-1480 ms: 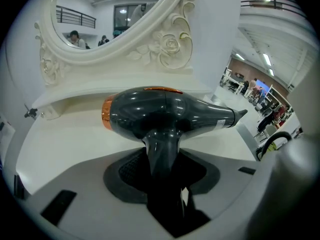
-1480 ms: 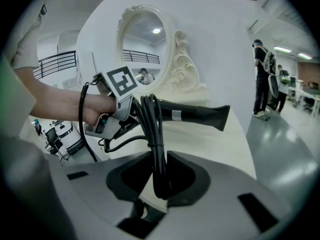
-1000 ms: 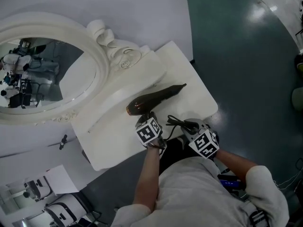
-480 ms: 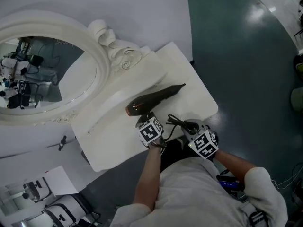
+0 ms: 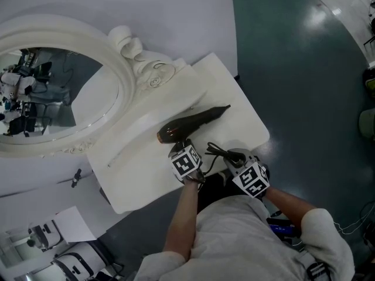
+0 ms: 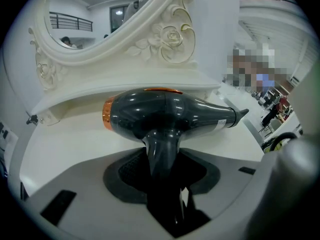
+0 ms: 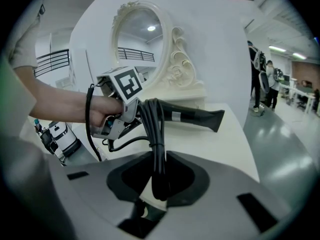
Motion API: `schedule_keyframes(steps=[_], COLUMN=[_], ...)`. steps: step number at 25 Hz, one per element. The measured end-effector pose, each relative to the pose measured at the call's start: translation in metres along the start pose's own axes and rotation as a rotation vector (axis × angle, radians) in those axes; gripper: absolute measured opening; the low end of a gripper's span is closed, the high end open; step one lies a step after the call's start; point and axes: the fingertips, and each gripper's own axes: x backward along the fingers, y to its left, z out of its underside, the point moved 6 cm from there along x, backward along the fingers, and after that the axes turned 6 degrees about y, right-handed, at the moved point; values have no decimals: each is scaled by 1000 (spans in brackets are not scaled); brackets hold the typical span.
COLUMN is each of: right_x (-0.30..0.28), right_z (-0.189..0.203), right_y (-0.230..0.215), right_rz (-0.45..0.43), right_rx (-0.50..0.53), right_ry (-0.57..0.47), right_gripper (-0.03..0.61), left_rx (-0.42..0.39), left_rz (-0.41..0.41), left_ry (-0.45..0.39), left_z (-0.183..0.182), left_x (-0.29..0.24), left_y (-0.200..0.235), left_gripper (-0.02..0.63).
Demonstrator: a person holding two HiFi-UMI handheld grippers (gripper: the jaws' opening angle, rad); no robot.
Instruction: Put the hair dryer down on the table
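In the head view my left gripper [image 5: 183,152] covers the handle of the hair dryer [image 5: 193,122], so the grip itself is hidden. Behind the hair dryer, the mirror [image 5: 124,81] is cut off by the left edge. The label [image 6: 219,125] on the hair dryer's barrel is too small to read. Its cord [image 7: 156,134] vanishes between the jaws of my right gripper [image 7: 159,186].

Almost nothing differs from the earlier pictures. The hair dryer [image 5: 193,122], the left tool [image 5: 180,147] on its handle and the right tool [image 5: 234,157] on the bundled cord [image 5: 215,151] show only a very small drift in the head view, a little to the left and then back. The reflections inside the mirror [image 5: 88,98] have shifted slightly, and the person's sleeve [image 5: 325,242] at the lower right now sits a bit further left.
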Motion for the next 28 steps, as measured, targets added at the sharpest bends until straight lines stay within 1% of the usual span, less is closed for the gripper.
schedule_keyframes(steps=[16, 22, 28], right_x=[-2, -3, -2], right_z=[-5, -6, -5], right_y=[-8, -11, -10], right_rz=[10, 14, 15], right_rx=[-15, -22, -21], right_ry=[12, 14, 17], right_gripper=[86, 87, 87], left_rx=[-3, -16, -24], left_rz=[32, 16, 6], left_ry=[37, 18, 10], left_z=[-6, -13, -8], left_x=[-15, -15, -16], left_y=[-5, -7, -8], left_gripper=[175, 175, 175])
